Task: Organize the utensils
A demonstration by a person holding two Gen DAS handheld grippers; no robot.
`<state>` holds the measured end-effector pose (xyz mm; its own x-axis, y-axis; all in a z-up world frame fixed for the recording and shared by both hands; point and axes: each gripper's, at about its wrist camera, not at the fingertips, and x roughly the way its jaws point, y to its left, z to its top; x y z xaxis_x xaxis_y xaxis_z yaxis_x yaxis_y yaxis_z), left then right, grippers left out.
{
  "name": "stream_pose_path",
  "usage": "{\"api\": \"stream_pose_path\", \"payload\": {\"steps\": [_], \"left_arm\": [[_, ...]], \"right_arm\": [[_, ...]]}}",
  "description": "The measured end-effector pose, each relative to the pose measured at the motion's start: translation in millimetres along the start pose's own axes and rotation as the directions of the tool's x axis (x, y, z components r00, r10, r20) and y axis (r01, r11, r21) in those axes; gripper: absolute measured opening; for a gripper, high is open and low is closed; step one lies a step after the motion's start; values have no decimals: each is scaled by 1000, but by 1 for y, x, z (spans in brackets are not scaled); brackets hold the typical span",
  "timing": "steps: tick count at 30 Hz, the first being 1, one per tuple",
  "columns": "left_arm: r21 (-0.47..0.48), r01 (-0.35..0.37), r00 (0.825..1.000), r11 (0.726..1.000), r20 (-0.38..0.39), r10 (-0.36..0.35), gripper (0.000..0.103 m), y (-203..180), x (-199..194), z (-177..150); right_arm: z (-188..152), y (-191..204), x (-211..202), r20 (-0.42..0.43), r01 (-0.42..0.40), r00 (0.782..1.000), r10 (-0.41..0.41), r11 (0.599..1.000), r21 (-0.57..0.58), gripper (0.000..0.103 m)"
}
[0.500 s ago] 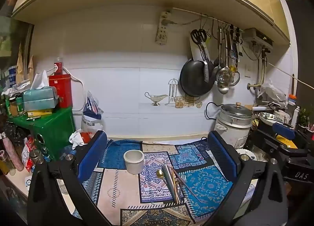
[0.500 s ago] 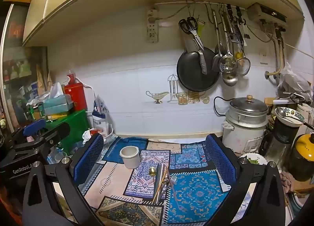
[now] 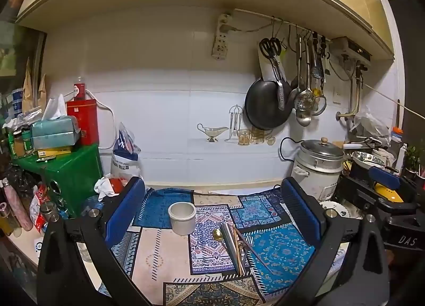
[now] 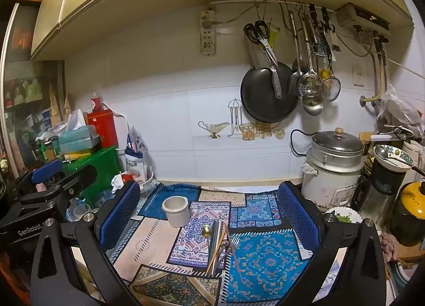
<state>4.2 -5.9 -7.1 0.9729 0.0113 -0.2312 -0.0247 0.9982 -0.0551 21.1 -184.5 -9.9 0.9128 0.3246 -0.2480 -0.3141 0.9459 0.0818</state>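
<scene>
A loose pile of utensils (image 3: 235, 246) (image 4: 219, 243), with a gold spoon (image 3: 218, 234) (image 4: 206, 230) and chopsticks, lies on the patterned mat (image 3: 276, 250) (image 4: 265, 261). A small white ceramic pot (image 3: 182, 213) (image 4: 176, 210) stands empty just left and behind it. My left gripper (image 3: 213, 206) is open, hovering above the mat with nothing between its blue pads. My right gripper (image 4: 209, 206) is also open and holds nothing. Each gripper shows in the other's view: the right one (image 3: 385, 194) at the right edge, the left one (image 4: 50, 181) at the left edge.
A rice cooker (image 3: 317, 166) (image 4: 333, 165) stands at the back right, with a plate (image 4: 344, 214) and a dark jug (image 4: 382, 189) beside it. A green box (image 3: 63, 170) with tissues and tins crowds the left. A pan (image 3: 267, 105) and ladles hang on the wall.
</scene>
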Motion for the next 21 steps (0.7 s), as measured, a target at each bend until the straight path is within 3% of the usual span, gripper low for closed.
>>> {"api": "stream_pose_path", "payload": {"steps": [21], "left_arm": [[1, 3, 1000, 1000, 0, -3, 103, 3, -1, 1]], "right_arm": [[0, 4, 4, -2, 2, 1000, -2, 1000, -7, 103]]}}
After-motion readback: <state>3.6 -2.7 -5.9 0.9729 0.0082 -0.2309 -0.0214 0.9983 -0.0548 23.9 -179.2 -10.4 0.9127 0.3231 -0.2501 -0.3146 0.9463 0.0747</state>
